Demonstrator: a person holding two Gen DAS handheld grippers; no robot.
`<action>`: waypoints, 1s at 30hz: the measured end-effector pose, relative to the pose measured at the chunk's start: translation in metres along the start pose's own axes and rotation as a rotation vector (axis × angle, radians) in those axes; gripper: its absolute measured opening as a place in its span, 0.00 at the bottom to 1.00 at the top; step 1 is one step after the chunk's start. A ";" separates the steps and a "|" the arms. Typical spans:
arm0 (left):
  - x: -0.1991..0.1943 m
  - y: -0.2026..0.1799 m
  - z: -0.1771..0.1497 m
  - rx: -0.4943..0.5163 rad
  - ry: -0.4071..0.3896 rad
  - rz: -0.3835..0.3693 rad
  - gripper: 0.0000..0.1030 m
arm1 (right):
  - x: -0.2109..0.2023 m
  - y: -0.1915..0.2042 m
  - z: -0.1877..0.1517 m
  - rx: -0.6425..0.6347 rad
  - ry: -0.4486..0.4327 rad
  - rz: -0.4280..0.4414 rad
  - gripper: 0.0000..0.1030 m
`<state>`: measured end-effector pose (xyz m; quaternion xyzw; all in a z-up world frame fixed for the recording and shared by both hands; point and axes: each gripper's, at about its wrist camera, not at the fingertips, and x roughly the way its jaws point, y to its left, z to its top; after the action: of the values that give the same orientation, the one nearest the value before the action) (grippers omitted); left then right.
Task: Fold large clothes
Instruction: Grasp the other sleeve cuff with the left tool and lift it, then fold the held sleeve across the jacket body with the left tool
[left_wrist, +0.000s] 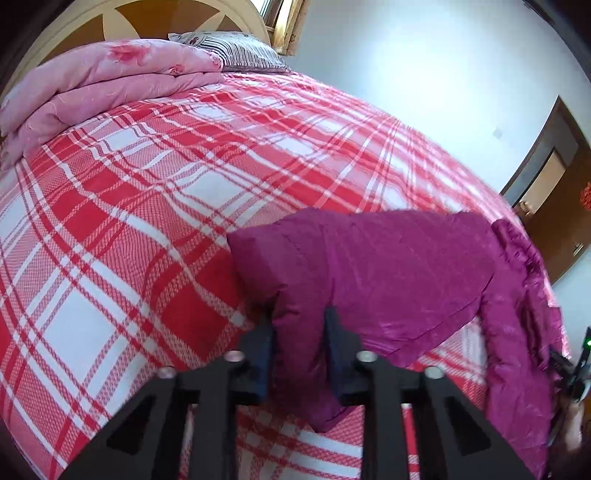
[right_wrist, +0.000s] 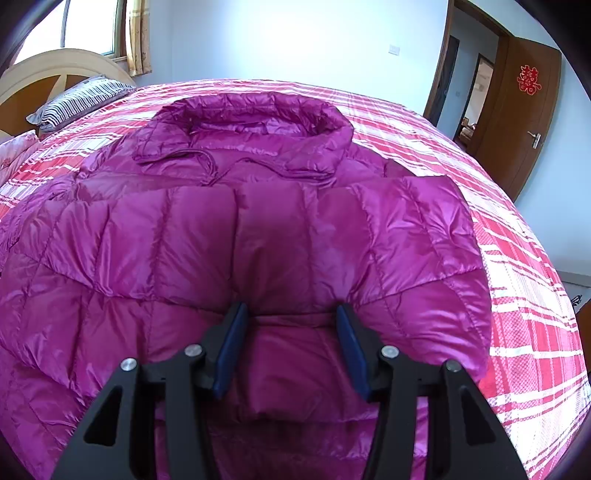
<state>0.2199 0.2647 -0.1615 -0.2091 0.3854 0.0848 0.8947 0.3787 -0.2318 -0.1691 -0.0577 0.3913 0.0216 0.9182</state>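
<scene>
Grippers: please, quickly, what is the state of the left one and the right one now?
Left gripper: shut on the jacket, a fold pinched between its fingers.
Right gripper: jacket fabric between its fingers, but whether it clamps cannot be told.
</scene>
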 end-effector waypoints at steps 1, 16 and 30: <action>-0.003 -0.001 0.003 0.007 -0.011 -0.002 0.19 | 0.000 0.000 0.000 0.000 0.000 0.000 0.53; -0.110 -0.138 0.086 0.268 -0.351 -0.092 0.16 | 0.000 -0.001 0.000 0.010 0.000 0.008 0.53; -0.085 -0.335 0.016 0.587 -0.271 -0.337 0.16 | -0.044 -0.056 0.010 0.268 -0.133 0.267 0.80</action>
<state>0.2764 -0.0285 0.0136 0.0090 0.2314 -0.1511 0.9610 0.3599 -0.2861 -0.1256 0.1190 0.3332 0.0947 0.9305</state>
